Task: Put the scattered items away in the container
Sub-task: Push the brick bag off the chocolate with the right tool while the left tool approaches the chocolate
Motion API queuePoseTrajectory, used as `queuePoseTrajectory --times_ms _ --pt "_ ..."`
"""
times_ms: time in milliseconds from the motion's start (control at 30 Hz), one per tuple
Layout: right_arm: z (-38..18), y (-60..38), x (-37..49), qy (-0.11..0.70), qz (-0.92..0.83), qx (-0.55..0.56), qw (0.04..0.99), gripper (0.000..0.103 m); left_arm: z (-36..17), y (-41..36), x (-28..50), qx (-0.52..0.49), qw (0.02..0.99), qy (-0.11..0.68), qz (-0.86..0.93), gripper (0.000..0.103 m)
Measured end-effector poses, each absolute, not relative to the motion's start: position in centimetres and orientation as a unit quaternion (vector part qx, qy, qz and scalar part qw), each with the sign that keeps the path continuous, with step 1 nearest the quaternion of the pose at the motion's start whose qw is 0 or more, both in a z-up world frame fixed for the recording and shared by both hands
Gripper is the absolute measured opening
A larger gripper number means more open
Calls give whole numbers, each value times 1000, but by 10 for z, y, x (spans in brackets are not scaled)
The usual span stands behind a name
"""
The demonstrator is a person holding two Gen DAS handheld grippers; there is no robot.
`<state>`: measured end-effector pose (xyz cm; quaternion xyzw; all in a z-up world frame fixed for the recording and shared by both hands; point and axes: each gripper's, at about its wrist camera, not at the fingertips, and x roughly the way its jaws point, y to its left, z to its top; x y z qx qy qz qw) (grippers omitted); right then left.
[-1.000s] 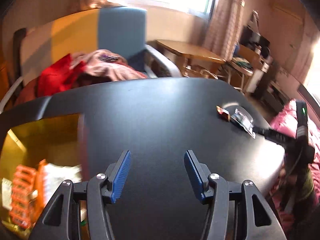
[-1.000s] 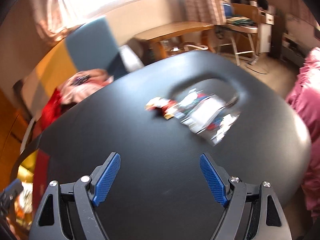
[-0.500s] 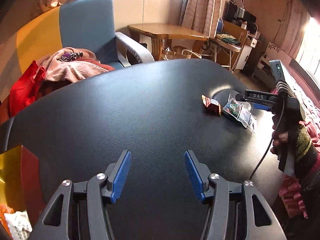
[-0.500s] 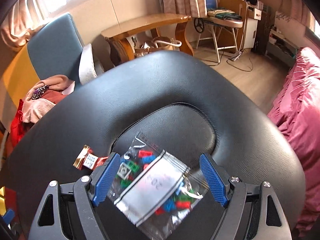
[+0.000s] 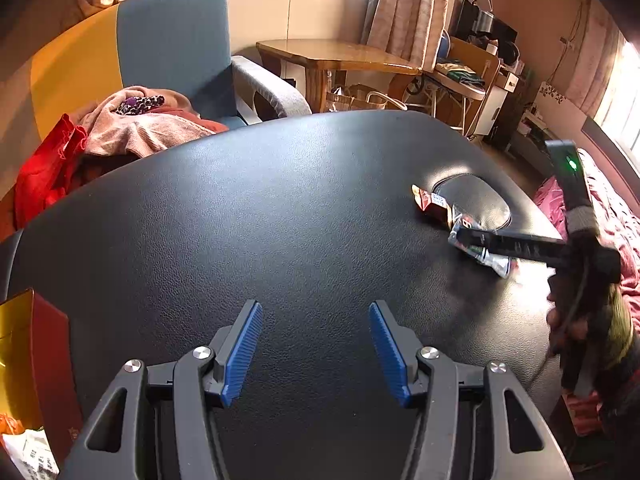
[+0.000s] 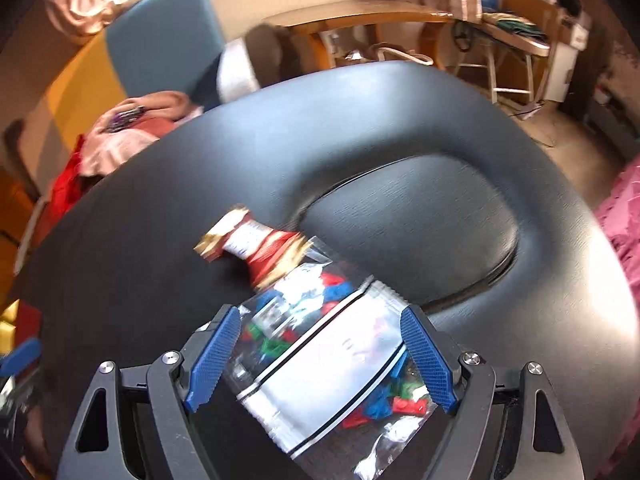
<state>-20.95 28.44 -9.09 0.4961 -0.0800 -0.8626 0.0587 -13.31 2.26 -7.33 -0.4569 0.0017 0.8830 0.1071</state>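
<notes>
A clear zip bag of small coloured bricks lies on the black padded table. My right gripper is open with its blue pads either side of the bag, low over it. A red and gold snack wrapper lies just beyond the bag, touching it. In the left wrist view the bag and wrapper sit at the right, with the right gripper's finger across the bag. My left gripper is open and empty over the table's near middle. A gold and red container stands at the lower left.
A blue and yellow armchair holds a heap of pink and red clothes behind the table. A wooden table and cluttered desk stand further back. A pink bed is at the right. A recessed pad is in the table.
My right gripper has moved forward and down until its open pads straddle the bag of bricks. My left gripper has swung right, away from the container, which slid to the frame's left edge.
</notes>
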Motion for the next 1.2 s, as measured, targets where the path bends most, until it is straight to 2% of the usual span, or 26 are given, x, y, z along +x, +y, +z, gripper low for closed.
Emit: queuePoseTrajectory --times_ms 267,367,500,667,967,1200 --pt "-74 284 -146 -113 -877 461 75 83 -60 50 -161 -446 166 41 879 58" --pt "-68 291 -123 -126 -885 443 61 83 -60 68 -187 -458 205 42 864 62" --pt "-62 295 -118 -111 -896 428 45 85 -56 92 -224 -464 238 35 853 62" --pt "-65 291 -120 -115 -898 421 54 86 -55 135 -258 -441 265 81 854 62" --pt "-65 294 -128 -117 -907 402 51 87 -94 200 -297 -468 293 148 820 61" --pt "-65 293 -143 -92 -911 398 61 90 -117 184 -296 -490 269 148 815 60"
